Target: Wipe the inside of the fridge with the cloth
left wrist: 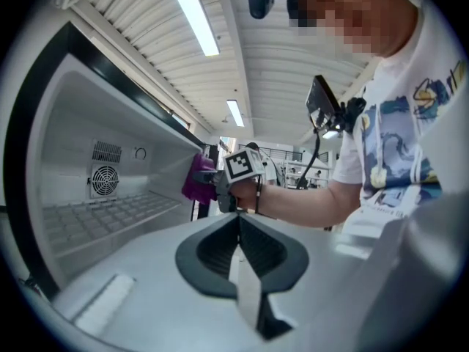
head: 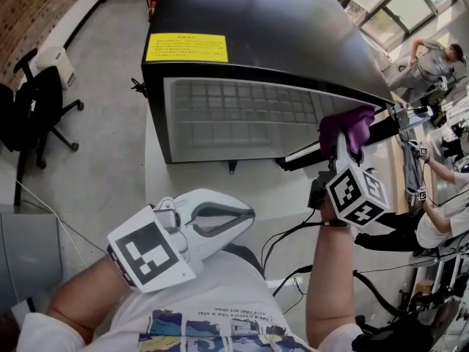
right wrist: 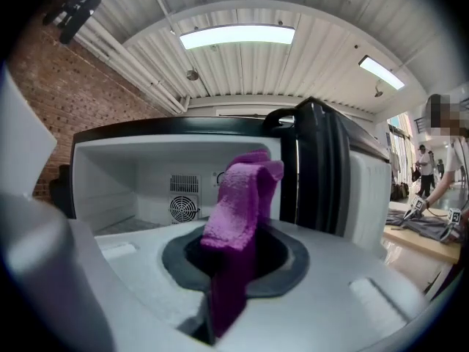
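- Head view: right tongs (head: 341, 151) clamp the purple cloth (head: 350, 125) at the right edge of the open fridge (head: 220, 116); its cavity lies to their left
- Left gripper view: left tongs (left wrist: 238, 222) clenched, empty, well back from the opening
- Right gripper view: cloth stands upright between the jaws, fridge interior straight ahead; right hand nearer

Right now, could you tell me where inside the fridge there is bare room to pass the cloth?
The fridge shelf is bare all across, back to the fan. Crowded only at the opening's right edge, where the right gripper holds the purple cloth beside the door.
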`<state>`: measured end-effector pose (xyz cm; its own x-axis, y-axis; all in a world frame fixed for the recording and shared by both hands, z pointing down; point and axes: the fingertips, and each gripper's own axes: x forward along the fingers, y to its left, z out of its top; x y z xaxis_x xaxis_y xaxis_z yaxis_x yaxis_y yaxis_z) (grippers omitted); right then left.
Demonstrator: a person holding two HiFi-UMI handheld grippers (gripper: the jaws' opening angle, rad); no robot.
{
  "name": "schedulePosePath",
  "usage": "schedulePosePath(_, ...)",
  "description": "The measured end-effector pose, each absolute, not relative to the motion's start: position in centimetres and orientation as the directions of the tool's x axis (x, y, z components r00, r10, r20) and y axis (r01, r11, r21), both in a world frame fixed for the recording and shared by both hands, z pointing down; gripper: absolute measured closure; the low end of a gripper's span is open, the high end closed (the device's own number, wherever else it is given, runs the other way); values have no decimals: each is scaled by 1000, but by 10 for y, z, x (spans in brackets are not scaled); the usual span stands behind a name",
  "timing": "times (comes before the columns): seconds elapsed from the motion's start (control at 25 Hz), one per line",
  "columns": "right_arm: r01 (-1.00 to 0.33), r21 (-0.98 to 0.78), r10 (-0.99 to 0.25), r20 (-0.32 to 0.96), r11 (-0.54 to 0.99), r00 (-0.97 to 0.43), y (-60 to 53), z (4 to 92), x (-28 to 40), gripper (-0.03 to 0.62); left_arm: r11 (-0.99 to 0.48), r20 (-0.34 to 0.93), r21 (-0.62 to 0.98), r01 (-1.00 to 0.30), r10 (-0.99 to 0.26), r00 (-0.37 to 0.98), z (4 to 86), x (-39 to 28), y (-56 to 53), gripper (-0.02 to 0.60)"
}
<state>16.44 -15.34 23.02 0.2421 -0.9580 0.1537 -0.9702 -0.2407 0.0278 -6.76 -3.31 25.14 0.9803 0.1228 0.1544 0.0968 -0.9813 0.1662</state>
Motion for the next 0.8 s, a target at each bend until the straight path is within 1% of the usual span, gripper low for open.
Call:
schedulePosePath(0.52,-956,21,-945,146,-294,294,-214,228,171,533,-985,162,170,-19,9,987,257,-92,-52,575)
schedulePosePath(0.8,-962,23,-949,159,-271,271,-255,230,169,533,-982,154,173,-77,-51,987,254,-97,-59,575)
